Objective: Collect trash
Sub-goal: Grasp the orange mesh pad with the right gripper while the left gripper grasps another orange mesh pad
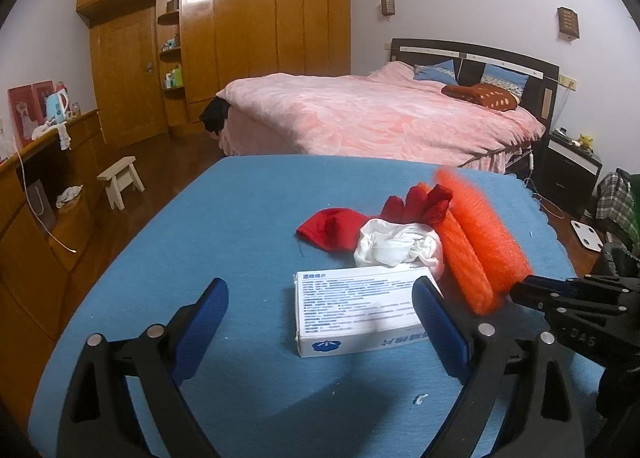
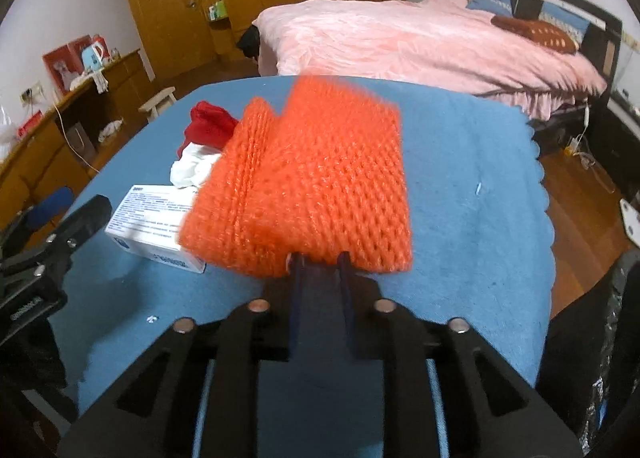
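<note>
My right gripper (image 2: 319,258) is shut on an orange foam net (image 2: 312,181) and holds it above the blue table (image 2: 472,193). The net also shows in the left wrist view (image 1: 480,234), with the right gripper (image 1: 524,286) at its lower end. My left gripper (image 1: 320,310) is open and empty. A white medicine box (image 1: 360,310) lies between its fingers. The box also shows in the right wrist view (image 2: 152,225). A crumpled white tissue (image 1: 396,246) and a red cloth piece (image 1: 344,230) lie behind the box.
A pink bed (image 1: 380,117) stands beyond the table. A wooden wardrobe (image 1: 240,37) fills the far wall. A wooden desk (image 1: 40,193) runs along the left. A small stool (image 1: 120,181) stands on the floor. A black bag (image 2: 600,358) is at the right.
</note>
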Action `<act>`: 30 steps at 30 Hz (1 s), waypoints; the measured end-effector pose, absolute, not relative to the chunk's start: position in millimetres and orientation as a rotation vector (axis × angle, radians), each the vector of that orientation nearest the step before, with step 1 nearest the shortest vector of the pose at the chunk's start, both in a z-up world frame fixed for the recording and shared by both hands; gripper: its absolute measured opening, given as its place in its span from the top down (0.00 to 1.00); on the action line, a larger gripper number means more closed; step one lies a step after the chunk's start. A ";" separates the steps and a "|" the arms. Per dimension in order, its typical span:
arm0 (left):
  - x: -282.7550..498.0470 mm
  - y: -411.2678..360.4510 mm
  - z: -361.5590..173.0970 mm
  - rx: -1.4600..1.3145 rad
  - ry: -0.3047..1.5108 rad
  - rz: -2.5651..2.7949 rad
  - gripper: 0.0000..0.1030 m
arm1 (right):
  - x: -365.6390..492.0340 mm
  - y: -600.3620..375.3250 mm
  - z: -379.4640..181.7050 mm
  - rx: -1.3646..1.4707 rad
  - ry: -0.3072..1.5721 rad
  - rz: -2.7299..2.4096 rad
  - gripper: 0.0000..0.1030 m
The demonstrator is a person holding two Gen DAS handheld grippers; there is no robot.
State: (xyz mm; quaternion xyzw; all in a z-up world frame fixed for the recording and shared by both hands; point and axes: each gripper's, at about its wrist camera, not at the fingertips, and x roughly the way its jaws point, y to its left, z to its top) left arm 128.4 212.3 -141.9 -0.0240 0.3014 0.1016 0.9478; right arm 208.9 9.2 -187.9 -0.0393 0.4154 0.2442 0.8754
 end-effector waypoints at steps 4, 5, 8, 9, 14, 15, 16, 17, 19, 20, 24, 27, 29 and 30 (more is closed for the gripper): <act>129.0 211.2 -141.8 -0.052 0.612 0.210 0.11 | 202.5 -1.5 -178.5 -0.052 0.850 0.514 0.51; 129.3 210.7 -142.0 -0.054 0.612 0.211 0.11 | 202.0 -4.5 -176.3 -0.045 0.844 0.510 0.47; 131.5 209.5 -142.2 -0.055 0.612 0.212 0.11 | 204.0 -12.8 -169.8 -0.016 0.823 0.476 0.44; 131.6 209.2 -142.1 -0.055 0.611 0.211 0.11 | 207.8 -14.9 -169.1 -0.021 0.819 0.459 0.44; 132.2 208.4 -141.4 -0.054 0.604 0.208 0.11 | 230.4 -15.8 -180.7 -0.029 0.840 0.394 0.44; 132.6 207.2 -141.3 -0.054 0.604 0.206 0.11 | 234.7 -16.1 -183.1 -0.026 0.846 0.390 0.44; 133.1 206.5 -141.2 -0.054 0.604 0.204 0.11 | 238.3 -16.2 -187.0 -0.027 0.854 0.384 0.44; 132.9 206.0 -141.2 -0.054 0.603 0.202 0.11 | 241.1 -14.5 -190.4 -0.034 0.862 0.384 0.45; 133.2 203.8 -142.0 -0.052 0.604 0.198 0.11 | 244.9 -10.8 -197.5 -0.048 0.880 0.388 0.48; 133.3 202.8 -141.9 -0.052 0.603 0.195 0.11 | 246.1 -9.5 -199.5 -0.051 0.888 0.391 0.51; 135.1 196.0 -140.9 -0.054 0.602 0.179 0.12 | 248.2 -4.4 -206.3 -0.034 0.917 0.419 0.61; 136.7 189.7 -139.5 -0.056 0.601 0.163 0.12 | 245.5 -2.5 -205.3 -0.026 0.916 0.461 0.77; 137.6 183.9 -138.4 -0.056 0.600 0.149 0.13 | 243.8 -3.8 -202.9 -0.022 0.909 0.466 0.88; 138.5 179.5 -137.7 -0.054 0.599 0.136 0.14 | 242.2 -6.2 -201.5 -0.017 0.908 0.465 0.88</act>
